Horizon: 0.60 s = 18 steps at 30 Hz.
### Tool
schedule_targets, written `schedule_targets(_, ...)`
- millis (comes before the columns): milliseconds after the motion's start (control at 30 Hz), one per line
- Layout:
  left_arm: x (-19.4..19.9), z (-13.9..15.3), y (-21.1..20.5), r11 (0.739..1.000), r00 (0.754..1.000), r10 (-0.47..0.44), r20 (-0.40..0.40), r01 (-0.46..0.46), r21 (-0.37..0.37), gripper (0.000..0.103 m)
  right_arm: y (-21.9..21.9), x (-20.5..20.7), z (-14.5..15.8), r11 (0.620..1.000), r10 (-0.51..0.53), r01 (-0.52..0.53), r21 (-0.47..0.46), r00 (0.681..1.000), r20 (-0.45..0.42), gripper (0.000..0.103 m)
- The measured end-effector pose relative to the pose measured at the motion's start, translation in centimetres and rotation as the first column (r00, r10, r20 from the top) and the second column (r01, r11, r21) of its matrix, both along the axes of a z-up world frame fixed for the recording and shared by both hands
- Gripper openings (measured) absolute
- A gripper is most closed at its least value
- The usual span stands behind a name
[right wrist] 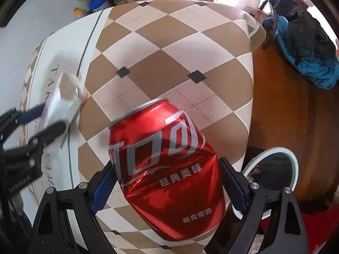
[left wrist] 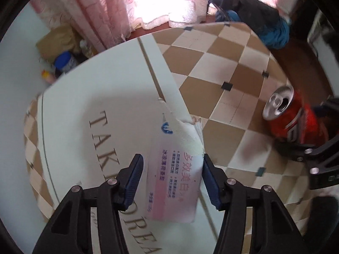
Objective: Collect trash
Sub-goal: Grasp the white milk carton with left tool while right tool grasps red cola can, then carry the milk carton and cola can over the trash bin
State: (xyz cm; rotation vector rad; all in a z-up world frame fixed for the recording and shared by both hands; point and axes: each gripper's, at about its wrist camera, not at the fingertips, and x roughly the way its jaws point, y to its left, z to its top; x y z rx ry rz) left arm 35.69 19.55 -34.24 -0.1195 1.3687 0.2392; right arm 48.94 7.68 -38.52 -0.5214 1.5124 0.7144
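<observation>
The dented red can [right wrist: 169,169] sits clamped in my right gripper [right wrist: 167,182], pointing straight down above the checkered table [right wrist: 169,42]. The torn white carton [left wrist: 175,175] stands between my left gripper's [left wrist: 172,180] pads; contact unclear.

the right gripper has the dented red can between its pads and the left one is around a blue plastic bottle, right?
Not quite: the left gripper is around a torn white carton, not a blue bottle, as the left wrist view shows. The right gripper does have the dented red can.
</observation>
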Motion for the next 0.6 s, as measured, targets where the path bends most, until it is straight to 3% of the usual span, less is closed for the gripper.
schedule_targets(133, -0.2, -0.7, -1.0, 1.0, 1.0, -0.005, -0.008, 0.005, 0.031, 0.043, -0.3, -1.1, 0.0, 1.0, 0.021, -0.02, -0.015, 0.999, 0.025, 0.093)
schedule_targets(267, -1.6, 0.0, -0.1, 0.991, 0.991, 0.132, 0.031, -0.132, -0.012, 0.042, -0.2, -3.2, 0.5, 0.999, 0.051, -0.05, -0.018, 0.995, 0.09, 0.089)
schedule_targets(433, -5.1, 2.3, -1.2, 0.955, 0.95, 0.294, 0.106, -0.295, -0.005, 0.042, -0.6, -5.6, 1.2, 0.999, 0.047, -0.046, -0.008, 0.984, 0.169, 0.088)
schedule_targets(600, -8.5, 6.0, -2.9, 0.923, 0.905, 0.376, 0.197, -0.385, 0.009, 0.042, -3.2, -7.2, 3.7, 0.995, -0.047, 0.029, 0.094, 0.981, 0.189, 0.088)
